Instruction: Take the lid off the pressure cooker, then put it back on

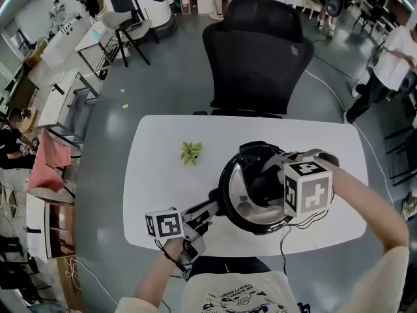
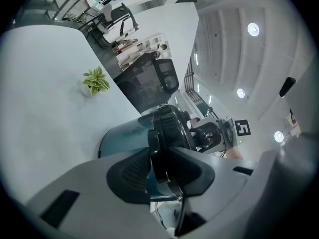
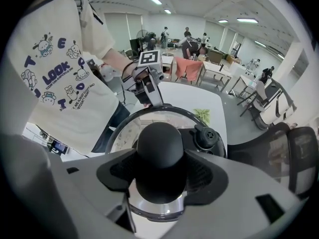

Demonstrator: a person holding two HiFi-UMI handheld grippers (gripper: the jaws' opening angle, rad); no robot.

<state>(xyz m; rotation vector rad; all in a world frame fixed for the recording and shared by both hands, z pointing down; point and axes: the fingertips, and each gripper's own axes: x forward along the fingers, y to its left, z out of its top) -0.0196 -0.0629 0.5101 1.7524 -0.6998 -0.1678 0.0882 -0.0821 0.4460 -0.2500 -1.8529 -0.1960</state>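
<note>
The pressure cooker [image 1: 229, 189] stands on the white table [image 1: 156, 175], right of the middle. Its lid [image 3: 149, 119], black-rimmed with a valve [image 3: 207, 136], sits on the dark blue body [image 2: 119, 136]. My right gripper [image 3: 159, 176] points steeply down from above, shut on the lid's round black knob [image 3: 159, 148]. From the front left, my left gripper [image 2: 164, 176] reaches in nearly level, with both pads pressed on the cooker's black side handle [image 2: 160, 146]. In the head view the left gripper [image 1: 212, 208] meets the cooker's near-left side and the right gripper [image 1: 267, 186] covers its top.
A small green potted plant [image 1: 191, 152] stands on the table left of the cooker. A black office chair [image 1: 257, 51] is pushed up to the far edge. A cable [image 1: 283, 240] hangs off the near edge. People and desks are farther off in the room.
</note>
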